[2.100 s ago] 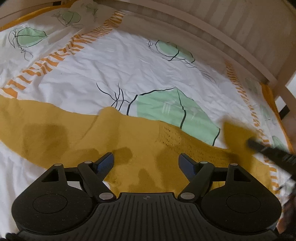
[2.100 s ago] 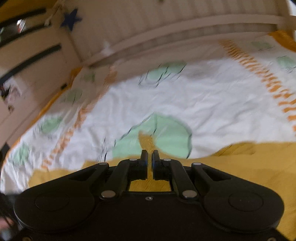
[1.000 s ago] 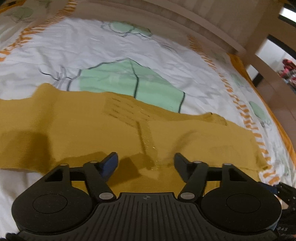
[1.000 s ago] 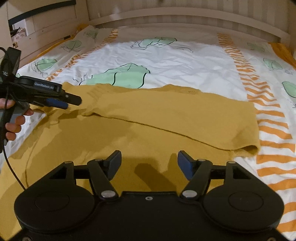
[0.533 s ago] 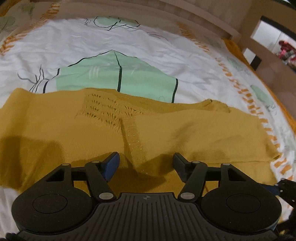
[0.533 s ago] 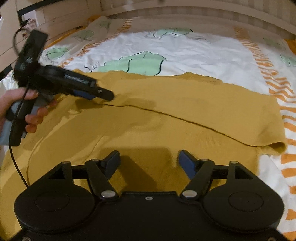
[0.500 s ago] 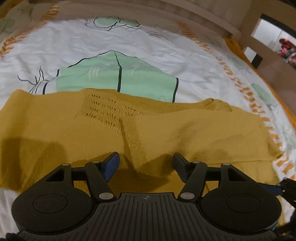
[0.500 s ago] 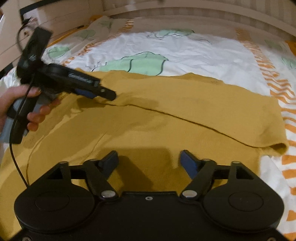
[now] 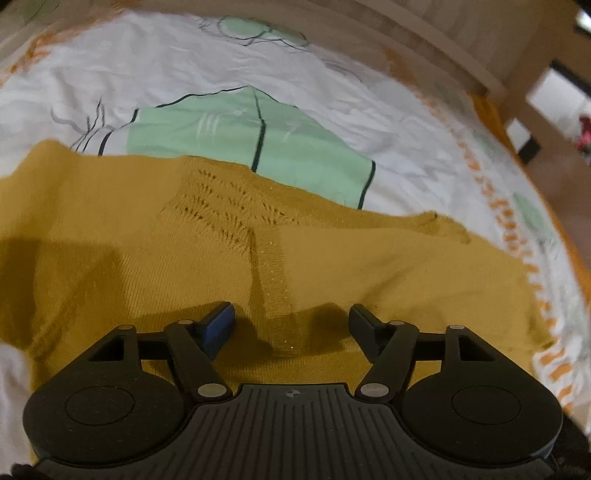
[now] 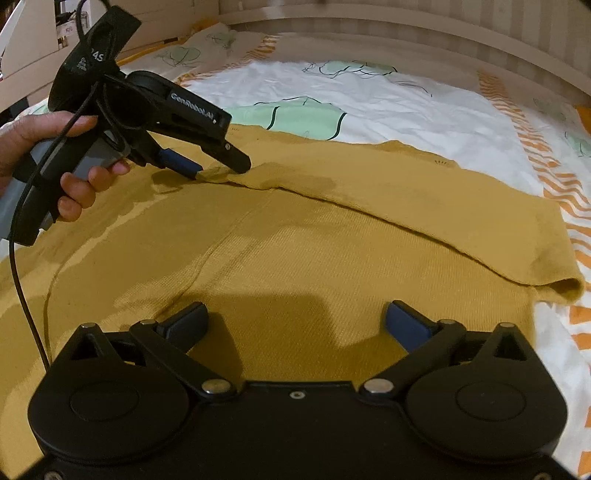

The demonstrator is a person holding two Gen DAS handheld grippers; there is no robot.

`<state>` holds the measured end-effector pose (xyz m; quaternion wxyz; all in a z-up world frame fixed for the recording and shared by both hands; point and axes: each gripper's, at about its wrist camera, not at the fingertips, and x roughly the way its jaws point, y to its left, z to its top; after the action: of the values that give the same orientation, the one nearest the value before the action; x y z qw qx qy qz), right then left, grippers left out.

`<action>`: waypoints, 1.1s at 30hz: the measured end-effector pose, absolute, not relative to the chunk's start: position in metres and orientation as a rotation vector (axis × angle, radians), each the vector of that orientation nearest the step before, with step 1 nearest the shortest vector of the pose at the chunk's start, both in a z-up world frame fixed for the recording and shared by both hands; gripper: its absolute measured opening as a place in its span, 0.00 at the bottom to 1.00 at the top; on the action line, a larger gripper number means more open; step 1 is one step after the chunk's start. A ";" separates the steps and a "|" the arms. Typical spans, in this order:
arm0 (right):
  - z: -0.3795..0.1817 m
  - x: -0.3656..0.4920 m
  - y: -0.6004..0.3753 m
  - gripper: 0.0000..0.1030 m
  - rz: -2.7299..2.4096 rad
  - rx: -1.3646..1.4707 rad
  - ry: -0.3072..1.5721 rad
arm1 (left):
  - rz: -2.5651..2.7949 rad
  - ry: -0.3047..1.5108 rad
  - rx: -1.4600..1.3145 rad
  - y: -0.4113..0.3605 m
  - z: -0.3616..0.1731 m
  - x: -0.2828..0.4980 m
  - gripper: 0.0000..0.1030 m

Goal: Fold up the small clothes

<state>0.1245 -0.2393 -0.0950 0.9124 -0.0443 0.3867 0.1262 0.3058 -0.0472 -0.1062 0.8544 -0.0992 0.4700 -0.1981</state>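
Observation:
A mustard yellow knitted garment [image 10: 332,258] lies spread on the bed, one part folded over it along a slanting edge. In the left wrist view the garment [image 9: 110,229] fills the foreground. My left gripper [image 9: 291,317] hovers low over a raised ridge of that fold, and its jaws are opening with the ridge between them, unpressed. In the right wrist view the left gripper [image 10: 218,168] sits at the left end of the fold, held by a hand [image 10: 37,129]. My right gripper [image 10: 295,317] is opening wide above the flat cloth, gripping nothing.
The bed cover [image 10: 406,99] is white with green leaf prints and orange stripes; in the left wrist view the bed cover [image 9: 258,74] lies beyond the garment. A pale wooden bed rail [image 10: 369,22] runs along the far side. A black cable [image 10: 22,280] hangs from the left gripper.
The right gripper's jaws have spread much wider and it has sunk towards the cloth. The left gripper has come nearer along the fold edge, its jaws a little wider.

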 end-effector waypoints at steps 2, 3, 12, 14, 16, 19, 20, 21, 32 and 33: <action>-0.096 0.126 -0.240 1.00 0.262 -0.091 0.799 | -0.424 0.987 -0.246 -0.043 -0.105 0.307 0.56; -0.096 0.126 -0.240 1.00 0.265 -0.092 0.799 | -0.420 0.986 -0.258 -0.041 -0.104 0.307 0.39; -0.088 0.127 -0.241 0.98 0.271 -0.098 0.806 | -0.442 0.928 -0.257 -0.047 -0.088 0.297 0.06; -0.083 0.127 -0.242 0.95 0.259 -0.095 0.782 | -0.444 0.901 -0.259 -0.046 -0.077 0.295 0.06; -0.077 0.126 -0.247 0.95 0.241 -0.079 0.742 | -0.450 0.873 -0.281 -0.042 -0.064 0.294 0.06; -0.068 0.127 -0.259 0.95 0.201 -0.034 0.697 | -0.454 0.821 -0.289 -0.034 -0.045 0.293 0.03; -0.065 0.129 -0.263 0.95 0.187 -0.015 0.691 | -0.457 0.803 -0.283 -0.031 -0.039 0.293 0.03; -0.064 0.130 -0.268 0.95 0.171 0.006 0.689 | -0.456 0.794 -0.277 -0.029 -0.036 0.293 0.03; -0.064 0.140 -0.312 0.95 0.048 0.222 0.742 | -0.358 0.808 -0.262 -0.008 -0.040 0.305 0.03; -0.065 0.141 -0.313 0.95 0.046 0.226 0.748 | -0.343 0.813 -0.252 -0.007 -0.041 0.307 0.03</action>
<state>0.1409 -0.3134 -0.0650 0.9243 0.1102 0.3647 0.0224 0.3066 -0.0068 -0.0410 0.8967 -0.1216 0.3923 -0.1653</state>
